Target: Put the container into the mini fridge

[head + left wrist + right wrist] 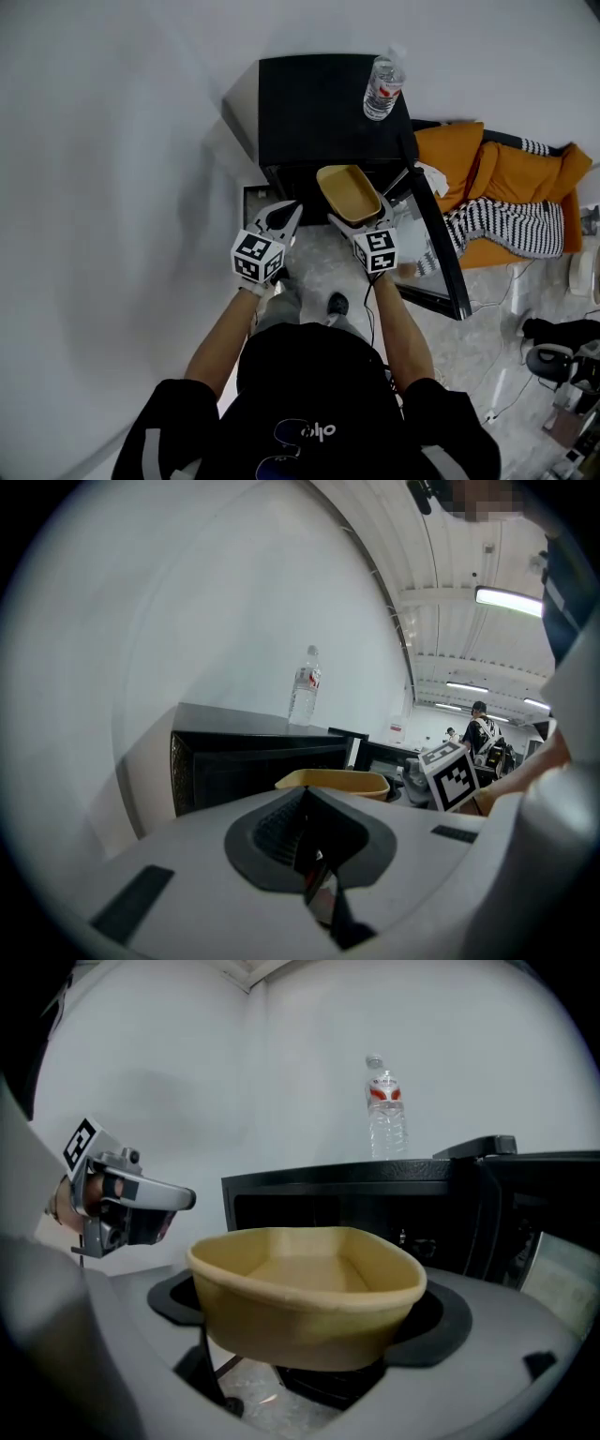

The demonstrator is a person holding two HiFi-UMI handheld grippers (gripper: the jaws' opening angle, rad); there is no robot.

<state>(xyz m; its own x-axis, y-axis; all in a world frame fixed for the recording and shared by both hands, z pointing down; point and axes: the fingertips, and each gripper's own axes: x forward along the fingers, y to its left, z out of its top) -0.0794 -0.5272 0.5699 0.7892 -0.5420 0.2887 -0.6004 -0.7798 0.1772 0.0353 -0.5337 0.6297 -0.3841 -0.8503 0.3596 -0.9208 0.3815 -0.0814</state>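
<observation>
My right gripper (pixel 359 217) gripped the container (pixel 305 1288) between its jaws, just before the open fridge (pixel 314 112). My left gripper (pixel 281 221) was closed on nothing.

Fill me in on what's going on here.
A person stands over a black mini fridge with a gripper in each hand. The right gripper is shut on an empty yellow container and holds it level just in front of the fridge opening. The fridge door is swung open to the right. The container is not yet inside. The left gripper is beside it, with its jaws together and nothing in them. A water bottle stands on top of the fridge.
</observation>
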